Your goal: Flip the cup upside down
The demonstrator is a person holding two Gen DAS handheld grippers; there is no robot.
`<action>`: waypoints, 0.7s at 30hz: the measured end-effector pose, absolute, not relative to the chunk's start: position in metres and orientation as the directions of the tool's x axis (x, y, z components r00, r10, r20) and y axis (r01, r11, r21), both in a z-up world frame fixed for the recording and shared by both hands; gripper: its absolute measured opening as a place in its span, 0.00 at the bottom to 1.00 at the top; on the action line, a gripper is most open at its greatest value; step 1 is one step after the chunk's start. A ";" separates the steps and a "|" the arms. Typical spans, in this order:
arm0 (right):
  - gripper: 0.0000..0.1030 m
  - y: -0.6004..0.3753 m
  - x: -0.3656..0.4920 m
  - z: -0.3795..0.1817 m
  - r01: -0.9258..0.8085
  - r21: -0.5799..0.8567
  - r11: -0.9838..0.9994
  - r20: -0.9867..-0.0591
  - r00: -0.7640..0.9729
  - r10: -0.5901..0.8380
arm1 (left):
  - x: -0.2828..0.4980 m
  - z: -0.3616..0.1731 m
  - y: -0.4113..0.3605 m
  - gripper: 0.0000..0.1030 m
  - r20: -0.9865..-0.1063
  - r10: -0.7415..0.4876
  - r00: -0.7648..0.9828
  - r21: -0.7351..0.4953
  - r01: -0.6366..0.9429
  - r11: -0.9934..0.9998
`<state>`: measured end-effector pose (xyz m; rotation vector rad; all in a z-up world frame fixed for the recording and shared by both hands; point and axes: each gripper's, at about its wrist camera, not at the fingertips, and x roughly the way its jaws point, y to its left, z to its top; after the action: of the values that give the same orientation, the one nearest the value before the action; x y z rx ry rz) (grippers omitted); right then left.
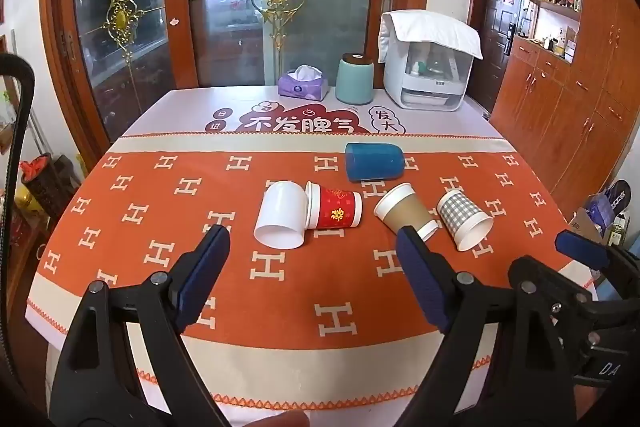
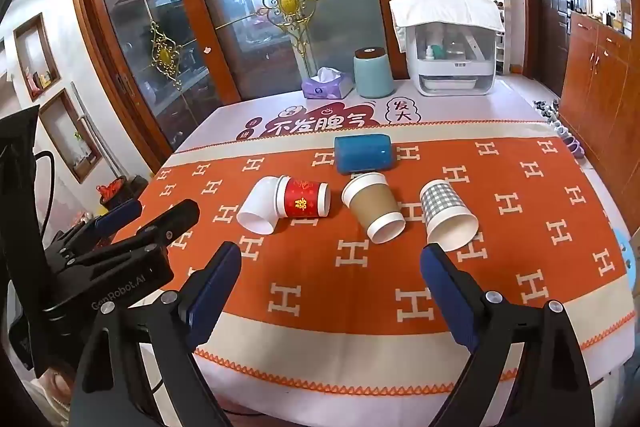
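Several cups lie on their sides on the orange tablecloth: a white cup [image 1: 280, 215] [image 2: 258, 206], a red cup [image 1: 335, 211] [image 2: 304, 203], a brown cup [image 1: 406, 213] [image 2: 374, 207], a grey checked cup [image 1: 464, 219] [image 2: 448, 215] and a blue cup [image 1: 374, 161] [image 2: 362, 153] behind them. My left gripper [image 1: 312, 239] is open and empty, above the cloth in front of the cups. My right gripper [image 2: 330, 257] is open and empty, just short of the brown and checked cups. Each gripper shows at the edge of the other's view.
At the table's far end stand a purple tissue box [image 1: 304, 85], a teal canister [image 1: 354, 79] and a white appliance with a cloth on top [image 1: 430, 67]. Glass sliding doors are behind; wooden cabinets [image 1: 560, 107] are to the right. The table edge [image 1: 280, 399] is close below.
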<state>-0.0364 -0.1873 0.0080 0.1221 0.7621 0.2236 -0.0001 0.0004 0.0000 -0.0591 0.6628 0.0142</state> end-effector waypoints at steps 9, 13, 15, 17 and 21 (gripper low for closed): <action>0.90 -0.191 -0.047 0.020 -0.155 0.171 0.973 -0.648 0.726 0.229 | -0.003 0.001 0.001 0.81 -0.607 -0.011 0.795 -0.047 -0.023 0.999; 0.90 -0.187 -0.053 0.023 -0.150 0.162 0.975 -0.643 0.733 0.219 | -0.016 0.003 -0.003 0.81 -0.599 -0.011 0.801 -0.036 -0.014 0.999; 0.90 -0.185 -0.054 0.023 -0.149 0.163 0.975 -0.641 0.736 0.219 | -0.016 0.010 -0.005 0.81 -0.598 -0.008 0.802 -0.027 -0.010 1.000; 0.90 -0.186 -0.055 0.024 -0.150 0.163 0.975 -0.639 0.737 0.220 | -0.017 0.011 -0.006 0.81 -0.596 -0.009 0.803 -0.025 -0.008 1.000; 0.90 -0.187 -0.055 0.024 -0.150 0.165 0.975 -0.639 0.737 0.222 | -0.019 0.013 -0.006 0.81 -0.587 -0.018 0.809 -0.029 0.001 1.000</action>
<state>-0.0547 -0.1870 0.0243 0.1053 0.7143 0.2047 -0.0190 -0.0061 0.0132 -0.0274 0.6280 -0.0101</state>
